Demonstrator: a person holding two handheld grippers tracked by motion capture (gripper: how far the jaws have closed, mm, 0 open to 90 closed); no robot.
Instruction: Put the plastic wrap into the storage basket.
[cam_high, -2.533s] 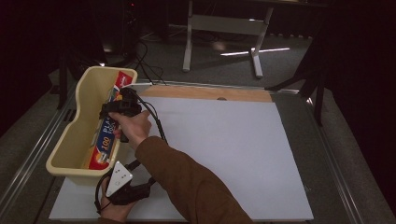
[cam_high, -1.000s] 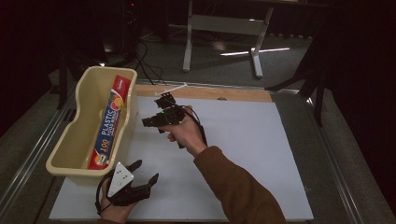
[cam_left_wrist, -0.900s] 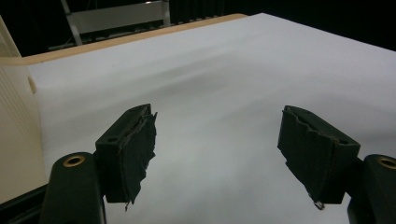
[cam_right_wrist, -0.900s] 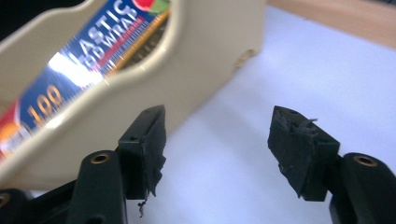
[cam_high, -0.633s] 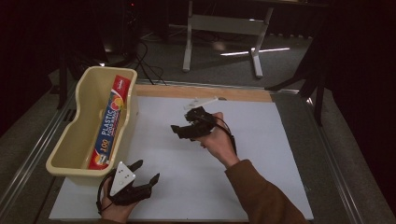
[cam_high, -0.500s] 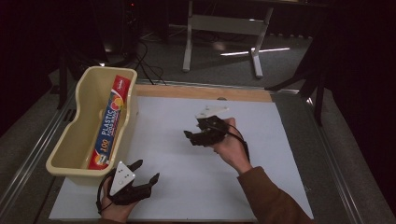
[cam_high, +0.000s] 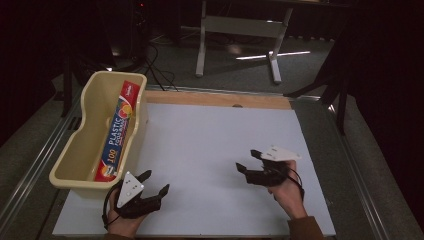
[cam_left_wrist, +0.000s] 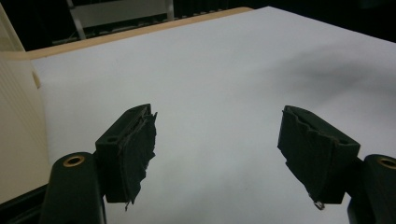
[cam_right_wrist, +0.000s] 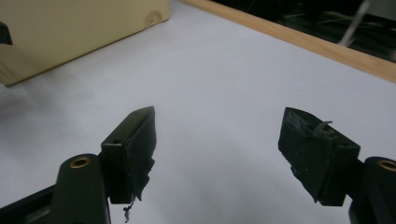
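Observation:
A box of plastic food wrap (cam_high: 118, 132), red, blue and orange, lies lengthwise inside the cream plastic tub (cam_high: 75, 159) at the table's left. My left gripper (cam_high: 155, 183) rests open low at the front left, just right of the tub's near corner, with nothing between its pads (cam_left_wrist: 140, 149). My right gripper (cam_high: 248, 161) is open over the white sheet at the front right, its jaws pointing left toward the tub (cam_right_wrist: 70, 32), and it holds nothing. Its pads (cam_right_wrist: 135, 144) stand wide apart.
A white sheet (cam_high: 210, 145) covers the table, with a bare wooden strip (cam_high: 220, 99) along the far edge. Metal rails run down both sides. Beyond the table stands a white frame (cam_high: 240, 30) on a dark floor with cables.
My right gripper left the wrap box in the tub, drew back out and swept right and toward the front across the sheet. My left gripper has stayed put.

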